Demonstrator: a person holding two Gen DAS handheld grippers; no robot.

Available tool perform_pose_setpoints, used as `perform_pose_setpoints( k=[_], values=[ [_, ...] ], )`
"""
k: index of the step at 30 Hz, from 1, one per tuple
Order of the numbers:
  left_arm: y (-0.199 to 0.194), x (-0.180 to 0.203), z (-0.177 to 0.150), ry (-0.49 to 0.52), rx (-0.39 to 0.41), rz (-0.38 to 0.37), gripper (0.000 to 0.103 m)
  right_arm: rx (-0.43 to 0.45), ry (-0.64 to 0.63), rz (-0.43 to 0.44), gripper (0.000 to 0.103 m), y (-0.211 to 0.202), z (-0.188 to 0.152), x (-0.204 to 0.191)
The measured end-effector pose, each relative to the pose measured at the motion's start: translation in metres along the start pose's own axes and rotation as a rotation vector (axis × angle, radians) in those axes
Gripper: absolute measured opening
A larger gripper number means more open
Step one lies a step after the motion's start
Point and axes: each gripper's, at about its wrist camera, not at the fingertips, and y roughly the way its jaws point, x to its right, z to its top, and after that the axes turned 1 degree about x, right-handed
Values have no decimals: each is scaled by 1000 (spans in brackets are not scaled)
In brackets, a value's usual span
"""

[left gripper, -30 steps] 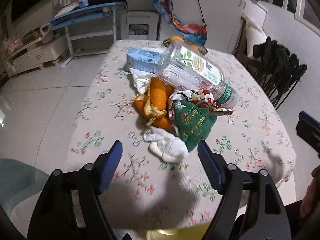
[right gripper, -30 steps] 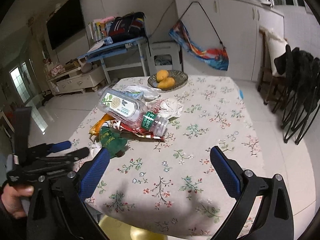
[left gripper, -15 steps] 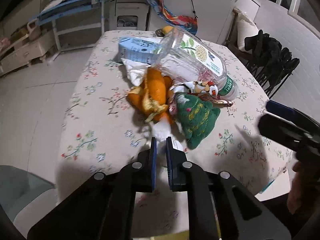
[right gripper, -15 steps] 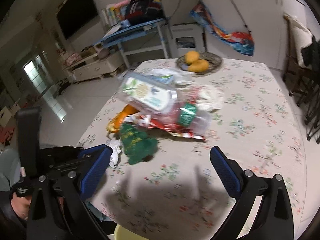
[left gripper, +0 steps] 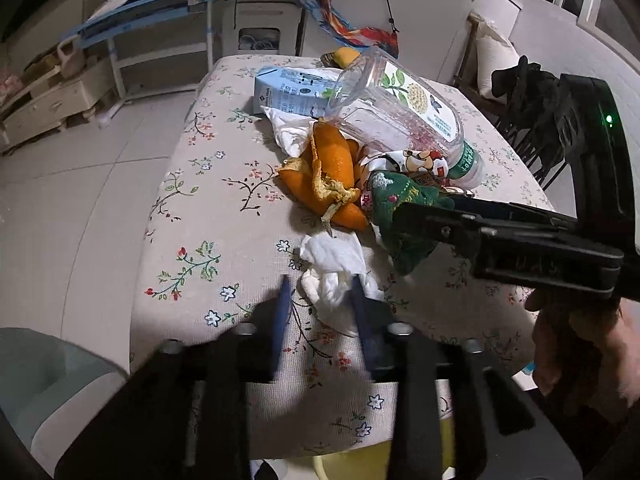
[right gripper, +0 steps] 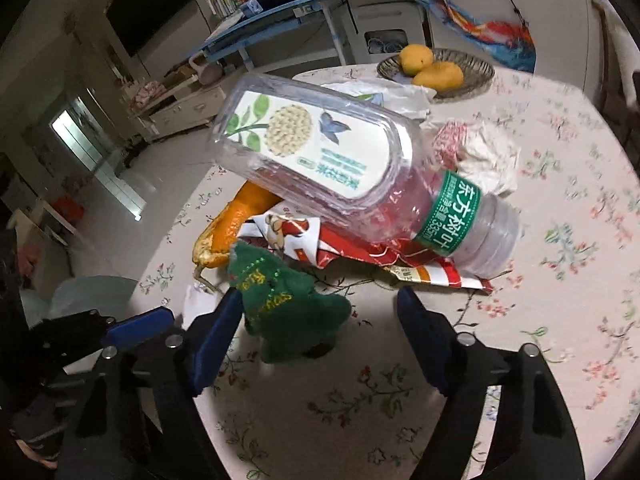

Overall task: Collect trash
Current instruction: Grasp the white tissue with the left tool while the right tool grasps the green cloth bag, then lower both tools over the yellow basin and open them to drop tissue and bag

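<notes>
A trash pile lies on the flowered table [left gripper: 216, 208]: a crumpled white tissue [left gripper: 334, 276], orange peel [left gripper: 328, 172], a green felt Christmas tree [left gripper: 400, 208], a red snack wrapper [right gripper: 360, 252], a clear plastic bottle [left gripper: 396, 108] and a blue carton [left gripper: 288, 92]. My left gripper [left gripper: 320, 304] is partly open, its fingers on either side of the white tissue. My right gripper [right gripper: 320, 320] is open, its left finger against the green felt tree [right gripper: 288, 312], below the bottle [right gripper: 320, 160].
A basket with two mangoes [right gripper: 436, 68] stands at the table's far end beside more crumpled tissue [right gripper: 484, 152]. A yellow bin rim [left gripper: 344, 462] shows under the near table edge. Chairs [left gripper: 528, 112] stand at the right, a blue desk [left gripper: 160, 4] behind.
My left gripper was shut half a second ago and now stands partly open around the tissue. My right gripper has moved in close to the green tree and narrowed.
</notes>
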Motion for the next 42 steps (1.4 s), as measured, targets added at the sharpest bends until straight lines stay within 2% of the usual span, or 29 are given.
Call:
perform_pose_setpoints(
  k=[1, 4, 7, 9, 11, 12, 13, 15, 23, 27, 33, 38, 42],
  values=[
    [1, 0, 0, 1, 0, 2, 40, -2, -11, 13, 48, -2, 0, -2],
    [5, 3, -1, 3, -6, -1, 45, 6, -47, 12, 36, -8, -4, -7],
    [10, 6, -2, 13, -14, -1, 45, 10, -24, 27, 26, -16, -10, -4],
    [13, 10, -3, 26, -19, -1, 45, 15, 6, 41, 23, -25, -15, 3],
    [14, 17, -4, 56, -11, 11, 41, 27, 16, 38, 23, -31, -17, 6],
    [14, 19, -4, 68, -12, 4, 28, 31, 23, 40, 22, -34, -18, 7],
    [13, 21, -5, 73, -3, -3, 23, 38, 36, 46, 22, -39, -19, 9],
    [8, 22, -4, 78, 11, -21, 21, 50, 60, 54, 22, -44, -21, 11],
    [-29, 32, -16, 112, 106, -36, 20, 115, 110, 87, 22, -75, -44, 7],
    [-45, 35, -29, 105, 131, -32, 20, 142, 101, 76, 22, -88, -55, 1],
    [-62, 31, -39, 77, 163, -15, 20, 177, 161, 88, 22, -105, -74, 9],
    [-73, 29, -47, 69, 181, 0, 20, 149, 174, 108, 22, -109, -97, 2],
    [-78, 32, -51, 79, 188, 3, 20, 74, 147, 115, 22, -102, -121, -14]
  ],
)
